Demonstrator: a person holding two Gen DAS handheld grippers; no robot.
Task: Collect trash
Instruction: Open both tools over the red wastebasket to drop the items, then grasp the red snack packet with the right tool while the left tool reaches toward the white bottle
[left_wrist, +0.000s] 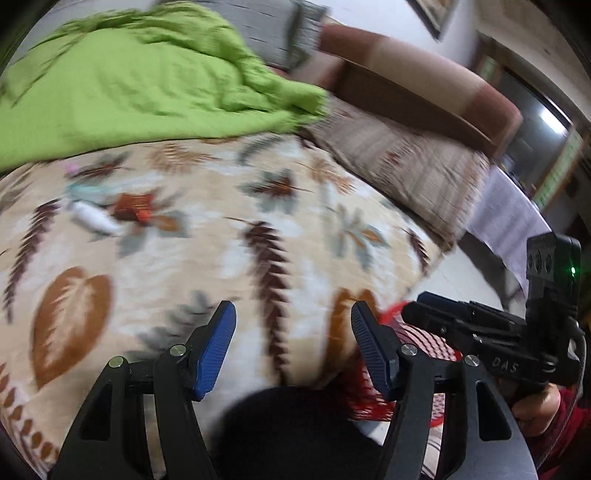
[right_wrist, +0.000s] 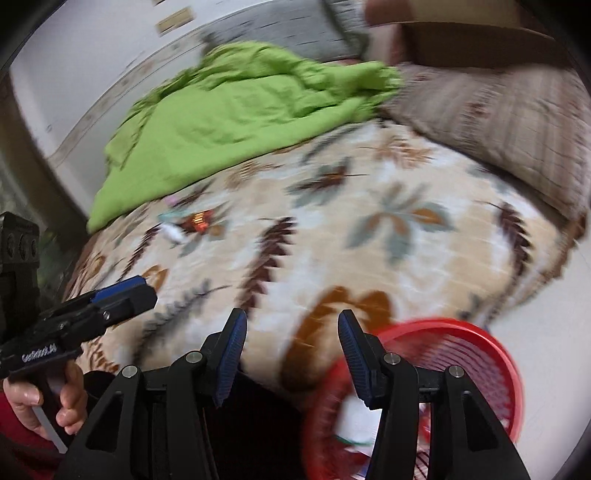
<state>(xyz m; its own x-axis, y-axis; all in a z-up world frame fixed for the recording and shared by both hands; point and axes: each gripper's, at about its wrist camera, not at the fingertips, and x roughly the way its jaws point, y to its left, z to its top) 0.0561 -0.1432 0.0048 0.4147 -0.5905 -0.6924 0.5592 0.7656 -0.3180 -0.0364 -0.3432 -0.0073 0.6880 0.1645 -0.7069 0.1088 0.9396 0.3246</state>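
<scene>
Both views are motion-blurred. On the leaf-patterned blanket (left_wrist: 229, 243) lie a red-orange wrapper (left_wrist: 133, 209) and a white crumpled scrap (left_wrist: 94, 219) beside it, far left of my left gripper (left_wrist: 293, 336), which is open and empty. The same wrapper (right_wrist: 197, 221) and scrap (right_wrist: 173, 233) show in the right wrist view, far ahead and left of my right gripper (right_wrist: 292, 345), open and empty. A red mesh basket (right_wrist: 461, 363) stands on the floor under the right gripper, with paper scraps inside; it also shows in the left wrist view (left_wrist: 424, 343).
A green quilt (left_wrist: 129, 85) is heaped at the back of the bed. A brown striped pillow (left_wrist: 413, 162) lies at the right by the brown headboard (left_wrist: 424, 85). A grey pillow (right_wrist: 277, 29) lies behind the quilt. Pale floor (right_wrist: 554, 332) runs right of the bed.
</scene>
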